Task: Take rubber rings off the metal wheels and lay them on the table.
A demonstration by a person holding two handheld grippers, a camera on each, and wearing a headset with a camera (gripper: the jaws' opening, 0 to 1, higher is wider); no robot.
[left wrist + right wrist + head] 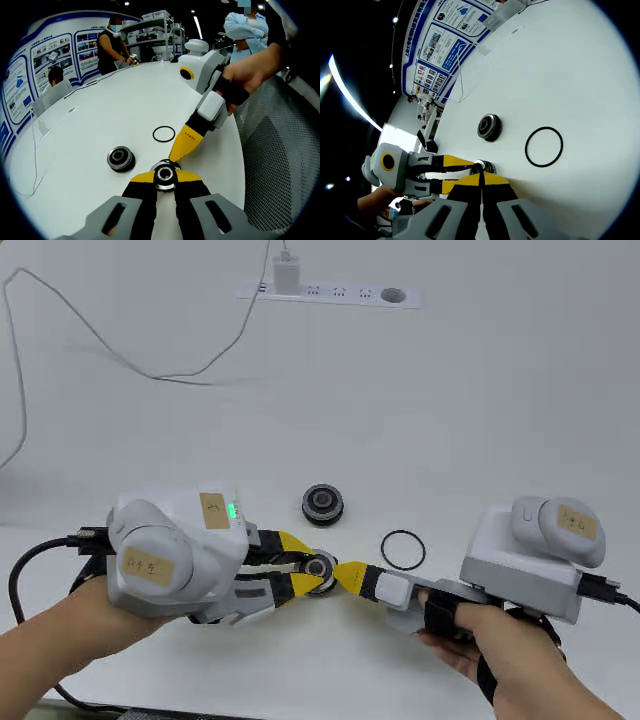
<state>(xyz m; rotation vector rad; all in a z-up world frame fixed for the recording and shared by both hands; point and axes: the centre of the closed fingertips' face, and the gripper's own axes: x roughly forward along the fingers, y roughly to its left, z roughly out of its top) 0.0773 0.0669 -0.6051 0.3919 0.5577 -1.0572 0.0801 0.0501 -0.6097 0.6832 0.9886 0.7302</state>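
1. Holding one metal wheel (321,569) in the left gripper (306,571), jaws closed on either side of it, low over the bench (480,420).
2. Meeting that wheel from the opposite side with the right gripper (350,576). Jaws pressed together at the wheel's edge, apparently nipping its fitted ring (163,162). Hard to confirm a true pinch, the black band being thin there.
3. Already lying flat on the bench: one loose ring (402,550), just beside the right gripper's tip and touching nothing else. Counted as one ring done.
4. Resting on the bench near the held wheel, on its far side: a second wheel (323,504). Dark around the rim, so probably wearing its ring; too small to be sure.
5. Judged progress: early to middle. One ring down, one seemingly coming off, one likely untouched.
6. Left to do: peel the fitted ring clear of the held wheel, lay it by the loose ring, set the bare wheel aside, then pick up the second wheel and strip it likewise.
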